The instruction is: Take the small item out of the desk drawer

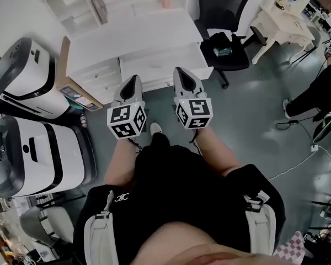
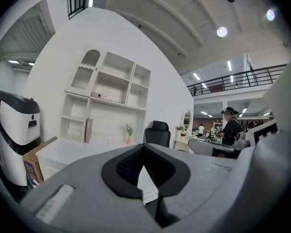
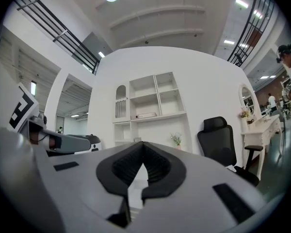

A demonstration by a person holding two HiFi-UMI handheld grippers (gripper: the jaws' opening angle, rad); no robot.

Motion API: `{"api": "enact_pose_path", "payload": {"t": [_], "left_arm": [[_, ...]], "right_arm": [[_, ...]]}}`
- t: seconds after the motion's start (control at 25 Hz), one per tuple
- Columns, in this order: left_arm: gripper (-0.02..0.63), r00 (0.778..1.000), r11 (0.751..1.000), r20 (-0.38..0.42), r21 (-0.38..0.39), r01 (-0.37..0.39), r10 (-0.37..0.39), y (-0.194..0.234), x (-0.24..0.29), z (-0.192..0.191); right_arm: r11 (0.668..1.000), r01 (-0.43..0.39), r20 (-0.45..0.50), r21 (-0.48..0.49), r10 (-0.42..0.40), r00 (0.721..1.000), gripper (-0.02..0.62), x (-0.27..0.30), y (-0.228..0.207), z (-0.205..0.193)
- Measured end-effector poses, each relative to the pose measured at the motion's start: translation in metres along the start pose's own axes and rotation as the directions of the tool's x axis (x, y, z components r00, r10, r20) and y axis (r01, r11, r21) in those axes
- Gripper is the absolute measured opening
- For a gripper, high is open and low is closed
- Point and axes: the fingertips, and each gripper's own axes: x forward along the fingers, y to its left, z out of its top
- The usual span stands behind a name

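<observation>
A white desk (image 1: 133, 35) stands ahead of me, and its drawer fronts (image 1: 154, 66) look closed. No small item shows in any view. I hold both grippers side by side at waist height, short of the desk's front and pointing at it. My left gripper (image 1: 133, 80) (image 2: 144, 148) has its jaws together with nothing between them. My right gripper (image 1: 180, 70) (image 3: 142, 144) is likewise shut and empty. In both gripper views the desk and its shelf unit (image 2: 106, 98) (image 3: 150, 101) lie straight ahead.
A black office chair (image 1: 227, 35) stands right of the desk. Two white machines (image 1: 30, 84) (image 1: 36, 156) and a cardboard box (image 1: 73, 91) crowd the left. A white dressing table (image 1: 284, 22) is at the far right, a seated person's leg (image 1: 314, 93) nearby. Cables trail over the grey floor (image 1: 254, 126).
</observation>
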Motion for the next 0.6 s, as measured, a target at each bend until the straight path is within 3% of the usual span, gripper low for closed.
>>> {"api": "enact_pose_path", "payload": {"t": [0.32,0.6], "left_arm": [[0.015,1.000,1.000,0.012,-0.009,0.000,0.000,0.058,0.079,0.025],[0.015,0.999,0.999,-0.012,-0.026,0.048,-0.048,0.098,0.169,0.035]], "right_arm": [[1.000,-0.022,-0.032,-0.020,0.022,0.999,-0.003,0.103,-0.008,-0.001],[0.999,0.005,-0.066,-0.039,-0.008,0.998,-0.003,0.194,-0.033,-0.008]]}}
